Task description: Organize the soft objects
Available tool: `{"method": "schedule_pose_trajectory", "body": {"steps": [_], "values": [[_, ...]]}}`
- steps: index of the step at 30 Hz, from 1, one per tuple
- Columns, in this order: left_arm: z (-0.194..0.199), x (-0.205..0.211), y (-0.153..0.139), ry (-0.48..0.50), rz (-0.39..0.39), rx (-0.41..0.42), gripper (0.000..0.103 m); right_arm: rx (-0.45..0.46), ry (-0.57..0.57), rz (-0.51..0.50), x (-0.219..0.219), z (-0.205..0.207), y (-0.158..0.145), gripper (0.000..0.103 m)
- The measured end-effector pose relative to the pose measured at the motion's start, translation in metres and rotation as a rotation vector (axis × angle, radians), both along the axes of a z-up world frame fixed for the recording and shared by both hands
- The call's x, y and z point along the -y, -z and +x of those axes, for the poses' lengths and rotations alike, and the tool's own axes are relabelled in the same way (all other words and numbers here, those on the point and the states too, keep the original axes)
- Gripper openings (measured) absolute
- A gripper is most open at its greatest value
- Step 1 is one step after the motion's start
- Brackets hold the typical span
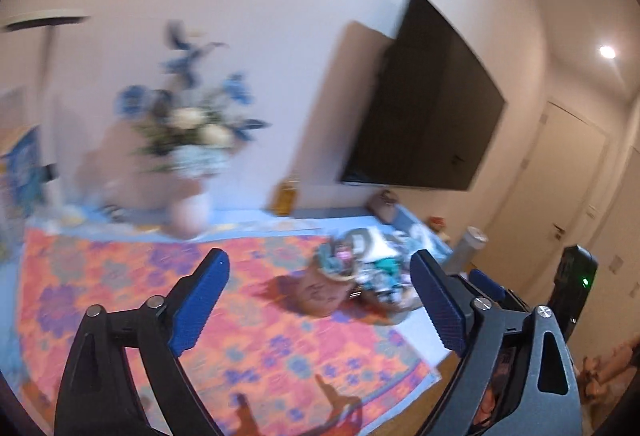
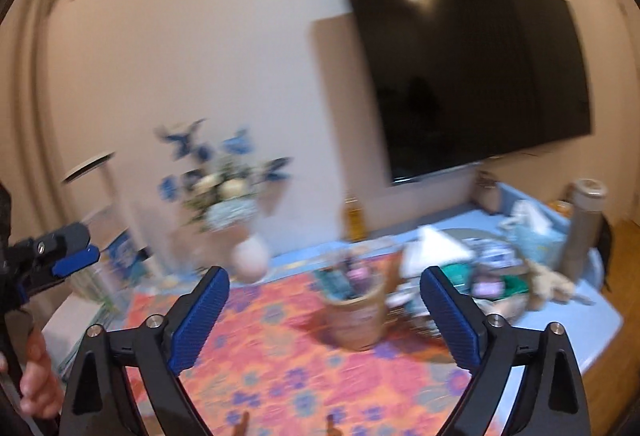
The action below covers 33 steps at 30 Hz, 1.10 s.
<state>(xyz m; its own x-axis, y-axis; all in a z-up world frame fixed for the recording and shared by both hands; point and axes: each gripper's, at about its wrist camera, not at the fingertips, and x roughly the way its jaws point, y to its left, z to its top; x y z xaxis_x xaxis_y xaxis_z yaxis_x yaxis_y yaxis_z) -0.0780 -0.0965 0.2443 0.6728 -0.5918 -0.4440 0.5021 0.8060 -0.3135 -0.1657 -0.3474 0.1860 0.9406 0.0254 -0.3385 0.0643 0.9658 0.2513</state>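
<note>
On the left of the bench (image 2: 560, 348) stands a vase (image 2: 250, 262) of flowers, breakable and no part of the job. The left gripper (image 1: 320, 296) hovers over the flowered cloth (image 1: 120, 284) with its jaws spread wide and nothing between them. Right of the middle sits a brown pot (image 2: 356, 320) stuffed with small cloth-like bits, blurred; it looks light and likely to tip, so I would steady it by the rim. Beside it lies the pile (image 2: 480, 276) of soft things in a basket, limp and light: pinch a bunched fold, not a loose edge. The right gripper (image 2: 324, 300) also hangs wide open and empty above the cloth. At the far right a plush toy (image 2: 554, 284) lies on the bench, best taken around its body.
</note>
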Motion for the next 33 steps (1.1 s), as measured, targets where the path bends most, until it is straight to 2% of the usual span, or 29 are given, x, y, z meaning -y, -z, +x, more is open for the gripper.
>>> {"method": "schedule_pose_trajectory", "body": {"steps": [4,6,7,11,13,17,20,26,27,28,30,33], "values": [[-0.005,-0.046,0.012,-0.119,0.086,0.003,0.094,-0.026,-0.102,0.027,-0.037,0.018,0.021,0.097],[-0.004,-0.059,0.024,-0.193,0.152,0.024,0.102,-0.070,-0.140,0.048,-0.053,0.032,0.036,0.097],[-0.003,-0.064,0.030,-0.218,0.173,0.032,0.102,-0.101,-0.153,0.048,-0.062,0.042,0.046,0.097],[0.017,-0.077,0.086,-0.317,0.284,0.030,0.102,-0.183,-0.167,-0.019,-0.093,0.074,0.081,0.097],[0.027,-0.080,0.113,-0.341,0.304,0.027,0.102,-0.203,-0.162,-0.065,-0.105,0.089,0.100,0.097],[0.045,-0.075,0.171,-0.403,0.307,0.045,0.102,-0.141,-0.112,-0.153,-0.120,0.106,0.134,0.097],[0.054,-0.065,0.198,-0.430,0.341,0.065,0.102,-0.142,-0.085,-0.161,-0.118,0.122,0.151,0.097],[0.066,-0.047,0.222,-0.438,0.380,0.099,0.102,-0.140,-0.080,-0.177,-0.117,0.138,0.163,0.097],[0.067,-0.046,0.229,-0.436,0.383,0.091,0.102,-0.146,-0.081,-0.188,-0.118,0.139,0.168,0.097],[0.077,-0.045,0.236,-0.420,0.417,0.020,0.102,-0.162,-0.082,-0.199,-0.118,0.141,0.176,0.097],[0.083,-0.047,0.239,-0.419,0.422,-0.029,0.102,-0.200,-0.097,-0.200,-0.120,0.146,0.181,0.097],[0.082,-0.052,0.239,-0.427,0.400,-0.038,0.102,-0.194,-0.103,-0.233,-0.126,0.145,0.183,0.097]]}}
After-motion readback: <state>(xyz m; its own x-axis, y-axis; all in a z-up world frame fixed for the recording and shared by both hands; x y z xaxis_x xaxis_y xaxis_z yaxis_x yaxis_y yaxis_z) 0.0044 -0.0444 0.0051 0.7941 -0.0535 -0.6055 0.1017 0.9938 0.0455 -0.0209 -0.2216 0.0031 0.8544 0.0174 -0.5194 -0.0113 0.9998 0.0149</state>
